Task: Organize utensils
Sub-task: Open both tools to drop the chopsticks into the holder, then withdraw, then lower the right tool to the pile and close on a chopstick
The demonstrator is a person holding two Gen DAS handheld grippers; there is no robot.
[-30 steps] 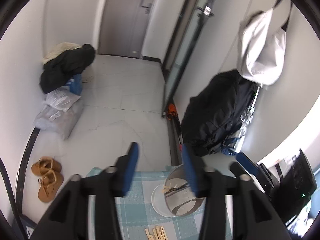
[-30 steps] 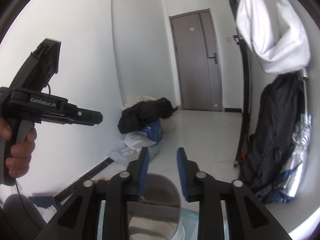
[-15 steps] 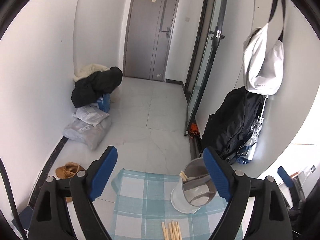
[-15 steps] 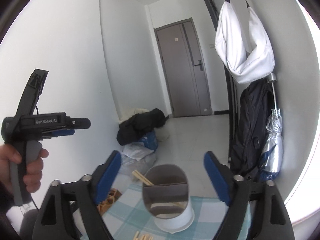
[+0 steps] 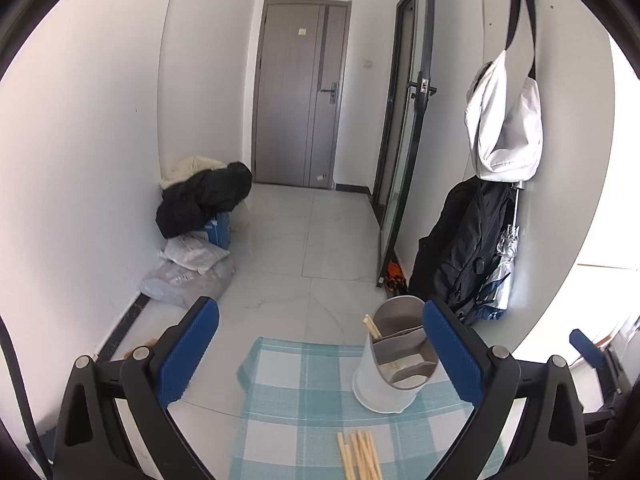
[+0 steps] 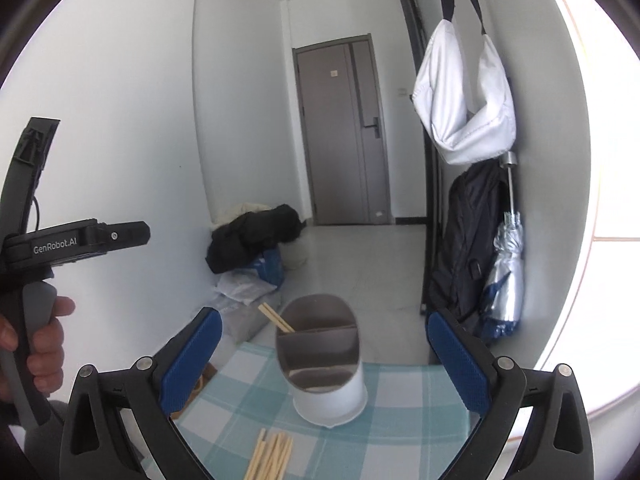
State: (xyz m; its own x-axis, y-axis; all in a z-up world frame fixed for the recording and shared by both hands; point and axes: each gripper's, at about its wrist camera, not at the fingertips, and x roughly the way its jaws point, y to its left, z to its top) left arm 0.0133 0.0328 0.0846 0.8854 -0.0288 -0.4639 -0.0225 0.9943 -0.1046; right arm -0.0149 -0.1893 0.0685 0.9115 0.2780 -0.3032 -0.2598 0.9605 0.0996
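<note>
Holder: a white round cup (image 6: 330,398) with a grey insert split into compartments is being shown upright on the checked cloth (image 6: 400,432), low centre of the right view; in the left view it (image 5: 386,386) is sitting lower right of centre.
Sticks in holder: a pair of pale wooden chopsticks (image 6: 276,318) is being held in the far-left compartment, leaning up and to the left over the rim; the same pair (image 5: 372,327) is seen at the holder's left rim in the left view.
Loose sticks: a bundle of chopsticks (image 6: 270,456) is lying flat on the cloth at the bottom edge, just in front of the holder and apart from it, long axes running from the bottom edge up toward the holder, slightly fanned; in the left view they (image 5: 360,456) are lying bottom centre.
Left gripper (image 5: 320,356): its blue pads are being held spread wide, having just been opening, with nothing pinched; the holder is seen just inside the right pad.
Right gripper (image 6: 324,360): jaws are being held spread wide, having just been opening; nothing is gripped, the holder framed between the pads without touching.
Hand (image 6: 40,344): at the left edge of the right view, it is wrapped round the other gripper's handle.
</note>
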